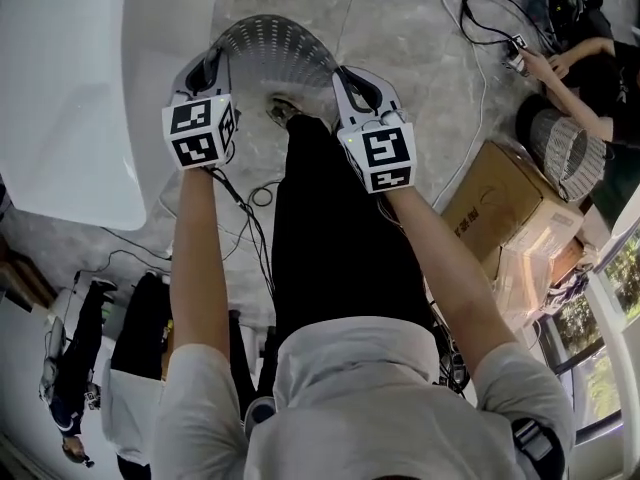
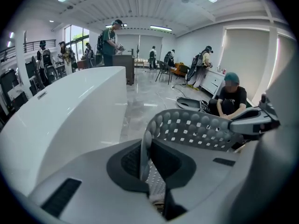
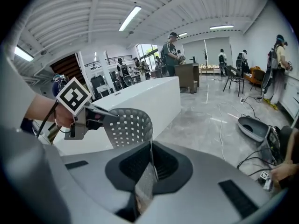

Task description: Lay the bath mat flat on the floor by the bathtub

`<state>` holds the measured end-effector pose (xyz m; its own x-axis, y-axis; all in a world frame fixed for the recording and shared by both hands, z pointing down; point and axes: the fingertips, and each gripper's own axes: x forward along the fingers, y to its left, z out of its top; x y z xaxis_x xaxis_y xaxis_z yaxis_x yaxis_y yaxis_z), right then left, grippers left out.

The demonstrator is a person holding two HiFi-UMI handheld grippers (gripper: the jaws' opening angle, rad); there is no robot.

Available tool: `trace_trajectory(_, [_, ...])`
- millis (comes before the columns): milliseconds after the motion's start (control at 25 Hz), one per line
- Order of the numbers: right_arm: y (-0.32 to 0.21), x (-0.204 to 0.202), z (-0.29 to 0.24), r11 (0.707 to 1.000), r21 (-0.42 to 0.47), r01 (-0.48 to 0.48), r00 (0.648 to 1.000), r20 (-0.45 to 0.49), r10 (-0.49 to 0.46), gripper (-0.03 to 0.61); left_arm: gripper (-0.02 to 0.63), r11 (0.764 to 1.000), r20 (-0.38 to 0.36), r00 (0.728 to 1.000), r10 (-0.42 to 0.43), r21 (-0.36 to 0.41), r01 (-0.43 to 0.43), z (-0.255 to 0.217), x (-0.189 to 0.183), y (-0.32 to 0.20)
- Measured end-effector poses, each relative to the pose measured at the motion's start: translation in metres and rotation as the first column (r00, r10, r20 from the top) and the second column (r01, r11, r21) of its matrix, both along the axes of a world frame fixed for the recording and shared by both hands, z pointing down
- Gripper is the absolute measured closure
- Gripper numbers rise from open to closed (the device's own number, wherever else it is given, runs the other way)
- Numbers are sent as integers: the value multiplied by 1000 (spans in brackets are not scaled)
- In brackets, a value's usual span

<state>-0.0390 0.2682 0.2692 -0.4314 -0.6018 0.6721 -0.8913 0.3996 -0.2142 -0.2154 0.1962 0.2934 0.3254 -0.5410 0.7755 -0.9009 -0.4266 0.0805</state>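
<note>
Bath mat (image 1: 275, 43) hung arched, seemingly clear of the floor (image 1: 400, 28), right of the bathtub (image 1: 70, 88), left gripper (image 1: 212, 65) and right gripper (image 1: 346, 78) each clamped on an edge; one slipping could fold it.

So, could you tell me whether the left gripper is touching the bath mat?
Touching. The left gripper view shows the left gripper, jaws shut on an edge of the bath mat.

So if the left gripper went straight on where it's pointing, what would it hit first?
Apart from the bath mat clamped in the left gripper, probably nothing near: the line runs over open floor, with the bathtub passing on its left. Depth is hard to judge.
</note>
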Motion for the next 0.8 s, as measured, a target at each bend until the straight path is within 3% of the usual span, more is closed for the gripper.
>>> trace_trajectory(360, [-44, 18, -2, 997, 11, -71, 997, -42, 71, 555, 584, 1000, -43, 999, 25, -1, -25, -2, 9, -34])
trace_trajectory(800, [-78, 8, 9, 994, 10, -113, 988, -103, 113, 555, 584, 997, -87, 993, 76, -18, -78, 18, 8, -79])
